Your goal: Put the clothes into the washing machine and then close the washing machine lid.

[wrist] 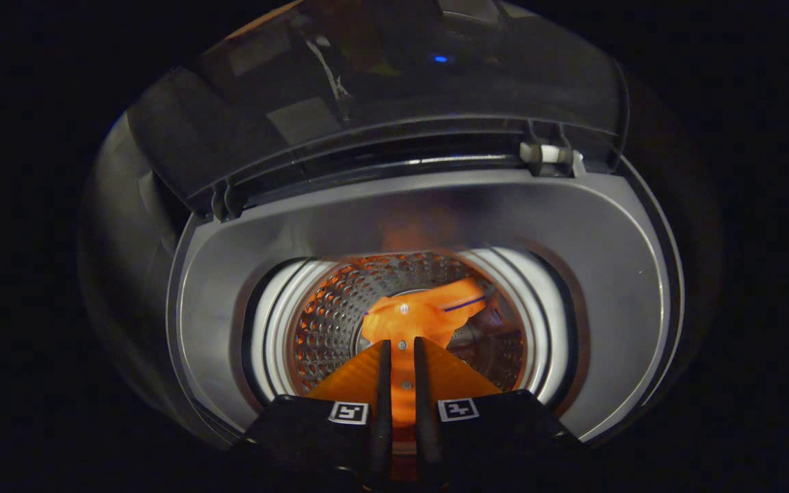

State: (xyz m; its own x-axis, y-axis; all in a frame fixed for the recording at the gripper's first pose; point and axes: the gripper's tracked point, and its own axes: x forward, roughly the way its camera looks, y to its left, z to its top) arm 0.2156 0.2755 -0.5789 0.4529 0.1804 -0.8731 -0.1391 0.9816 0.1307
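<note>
Down in the perforated steel washer drum [339,322], the gripper [399,346] pinches orange cloth [421,311], probably lowering it for release.

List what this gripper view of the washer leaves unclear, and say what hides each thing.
1. Grip: the claw is nearly closed on orange cloth, but the cloth hides the pads, so pressure is unclear.
2. Cloth shape: blurred and bunched; the garment type is unreadable.
3. Drum bottom: covered by the cloth and the claw.
4. Lid: raised, dark with reflections; its top edge is cut off.
</note>
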